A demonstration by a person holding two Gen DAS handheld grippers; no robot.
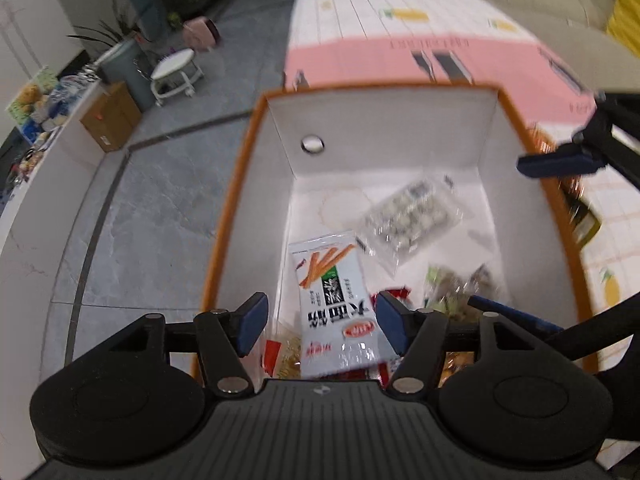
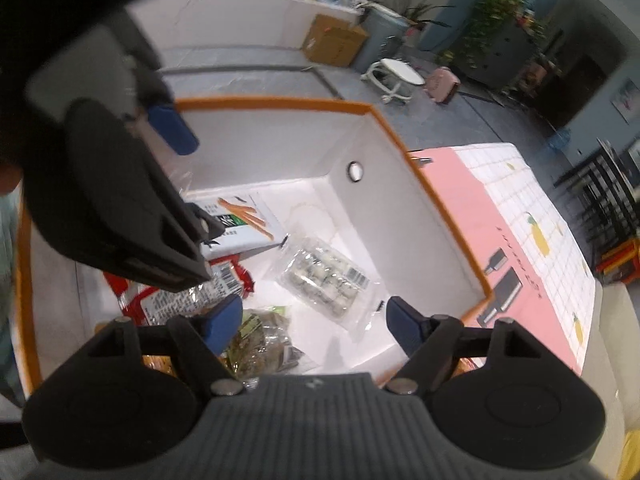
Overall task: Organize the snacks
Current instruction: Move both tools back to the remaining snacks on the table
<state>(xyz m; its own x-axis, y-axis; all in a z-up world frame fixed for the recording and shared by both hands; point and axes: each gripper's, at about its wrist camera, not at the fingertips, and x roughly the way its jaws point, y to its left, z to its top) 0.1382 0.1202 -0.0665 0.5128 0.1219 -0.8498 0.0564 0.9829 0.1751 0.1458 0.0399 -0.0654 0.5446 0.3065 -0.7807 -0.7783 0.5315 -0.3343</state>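
An orange-rimmed white box (image 1: 248,184) (image 2: 272,102) holds the snacks. My left gripper (image 1: 320,322) hangs open over its near end. Between and below its fingers, a white pack printed with orange sticks (image 1: 336,300) (image 2: 240,224) lies in the box, and the pads do not press on it. My right gripper (image 2: 314,324) is open too, above a clear tray pack of pale sweets (image 2: 324,280) (image 1: 408,216) and a greenish bag (image 2: 260,340) (image 1: 452,288). A red packet (image 2: 136,296) lies under the left gripper's body. One of the right gripper's blue pads (image 1: 560,162) shows at the box's right wall.
The box stands on a table with a pink and white checked cloth (image 1: 400,60) (image 2: 520,208). On the grey tiled floor to the left stand a white stool (image 1: 176,68) and a cardboard box (image 1: 112,116). A beige sofa with a yellow cushion (image 1: 628,4) is behind the table.
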